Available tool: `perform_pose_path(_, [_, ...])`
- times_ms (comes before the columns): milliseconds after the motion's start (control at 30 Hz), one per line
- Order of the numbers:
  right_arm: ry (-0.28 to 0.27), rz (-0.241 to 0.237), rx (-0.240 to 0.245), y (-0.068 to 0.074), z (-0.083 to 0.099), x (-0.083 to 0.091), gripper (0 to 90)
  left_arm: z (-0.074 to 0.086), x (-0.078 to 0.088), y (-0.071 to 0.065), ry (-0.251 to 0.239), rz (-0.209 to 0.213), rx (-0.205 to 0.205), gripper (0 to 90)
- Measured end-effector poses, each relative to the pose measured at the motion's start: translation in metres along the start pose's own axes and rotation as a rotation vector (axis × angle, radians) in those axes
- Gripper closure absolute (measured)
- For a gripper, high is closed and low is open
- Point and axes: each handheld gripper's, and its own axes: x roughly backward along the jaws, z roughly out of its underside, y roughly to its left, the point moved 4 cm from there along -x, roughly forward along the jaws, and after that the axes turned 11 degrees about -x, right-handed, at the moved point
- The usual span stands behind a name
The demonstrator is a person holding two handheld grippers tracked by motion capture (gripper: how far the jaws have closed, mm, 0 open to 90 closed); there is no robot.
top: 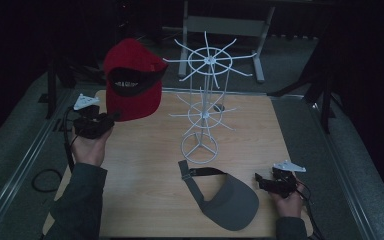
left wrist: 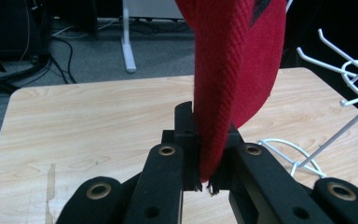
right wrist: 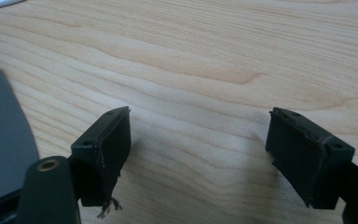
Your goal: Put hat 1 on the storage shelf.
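Your left gripper (left wrist: 204,179) pinches the brim edge of the red cap (top: 131,80), holding it raised beside the white wire rack (top: 206,100), probably for hanging. Your right gripper (right wrist: 198,158), jaws spread and empty, rests beside the grey visor (top: 227,200).

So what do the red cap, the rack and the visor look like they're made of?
Red cap: woven cloth, matte, with a visible diagonal twill weave. Rack: thin wire, probably metal with a smooth white coating. Visor: grey, matte, likely fabric, though too dim to tell.
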Motion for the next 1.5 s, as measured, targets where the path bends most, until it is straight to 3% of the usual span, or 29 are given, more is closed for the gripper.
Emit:
perform_pose_path(833, [0.003, -0.001, -0.001, 0.0, 0.0, 0.0, 21.8, -0.047, -0.001, -0.016, -0.041, 0.014, -0.039, 85.8])
perform_pose_path(1500, [0.003, -0.001, -0.002, 0.0, 0.0, 0.0, 21.8, -0.067, 0.001, -0.021, -0.09, 0.034, -0.017, 85.8])
